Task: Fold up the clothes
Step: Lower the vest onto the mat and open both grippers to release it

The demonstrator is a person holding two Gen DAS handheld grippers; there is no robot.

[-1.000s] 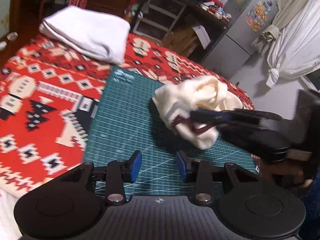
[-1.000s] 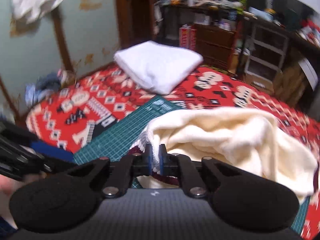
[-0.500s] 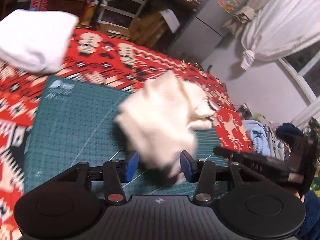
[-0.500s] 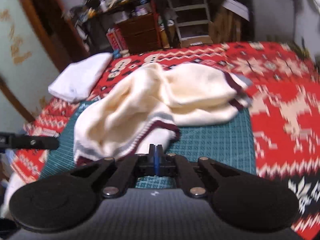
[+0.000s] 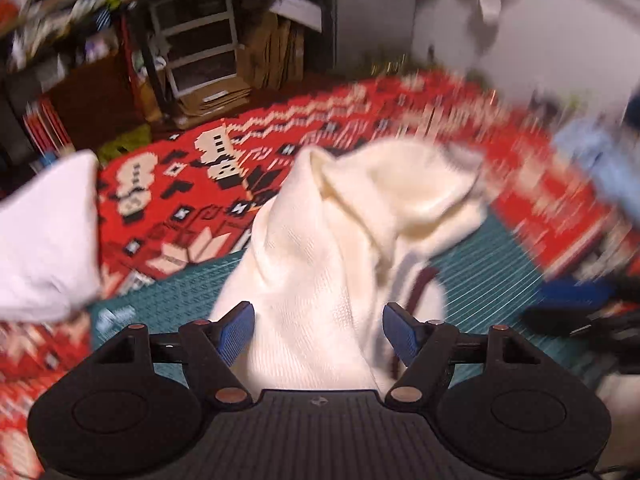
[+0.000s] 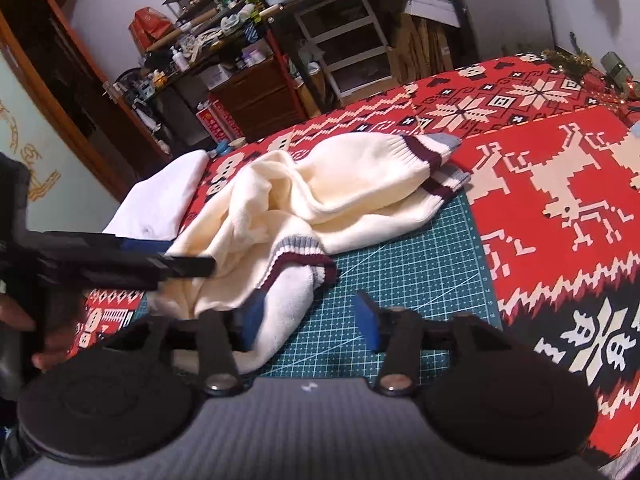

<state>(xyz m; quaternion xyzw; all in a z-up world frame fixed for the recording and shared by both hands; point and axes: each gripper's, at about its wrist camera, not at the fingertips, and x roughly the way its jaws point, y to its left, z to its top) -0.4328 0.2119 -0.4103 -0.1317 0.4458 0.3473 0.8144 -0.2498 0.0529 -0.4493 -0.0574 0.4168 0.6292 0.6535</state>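
The cream sweater (image 6: pixel 352 184) is a soft ribbed knit with maroon and grey striped cuffs, lying on a matt green gridded cutting mat (image 6: pixel 432 264) over a woven red patterned blanket (image 6: pixel 560 184), and the folded white cloth (image 6: pixel 160 200) at left looks smooth.

Left gripper (image 5: pixel 319 330): jaws spread wide, blue fingertips (image 5: pixel 237 332) well apart. Right gripper (image 6: pixel 310 318): jaws likewise parted, blue pads (image 6: pixel 368 320) separated. A hand (image 6: pixel 24 320) grips the left gripper's body.
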